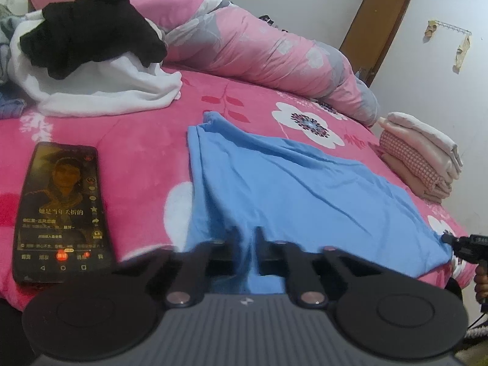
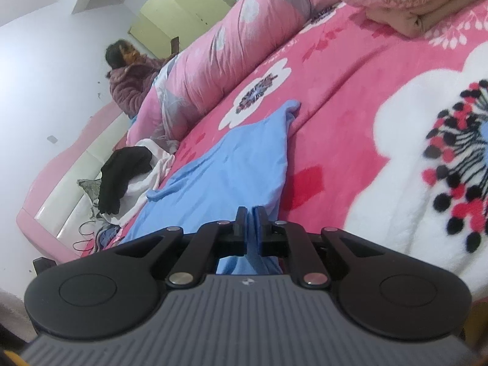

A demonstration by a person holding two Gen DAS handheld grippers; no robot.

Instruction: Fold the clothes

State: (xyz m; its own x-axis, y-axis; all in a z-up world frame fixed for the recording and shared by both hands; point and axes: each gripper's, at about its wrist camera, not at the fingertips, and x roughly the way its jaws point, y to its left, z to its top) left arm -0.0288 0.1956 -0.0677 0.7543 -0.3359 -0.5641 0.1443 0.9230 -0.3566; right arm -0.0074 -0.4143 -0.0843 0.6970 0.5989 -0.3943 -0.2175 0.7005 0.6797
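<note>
A light blue garment (image 1: 283, 189) lies spread on the pink flowered bed, its near hem at the bed's front edge. My left gripper (image 1: 246, 235) is shut on that near hem, with blue cloth pinched between its fingers. My right gripper (image 2: 250, 213) is shut on the blue garment (image 2: 231, 167) at another near corner. In the left wrist view the right gripper (image 1: 446, 239) shows at the far right, holding the garment's right corner, with a hand below it.
A phone (image 1: 59, 210) with a lit screen lies on the bed (image 1: 146, 140) to the left. A black and white clothes pile (image 1: 88, 48) sits far left, a rolled pink quilt (image 1: 259, 45) behind, folded clothes (image 1: 424, 155) at right. A person (image 2: 131, 76) sits beyond the quilt.
</note>
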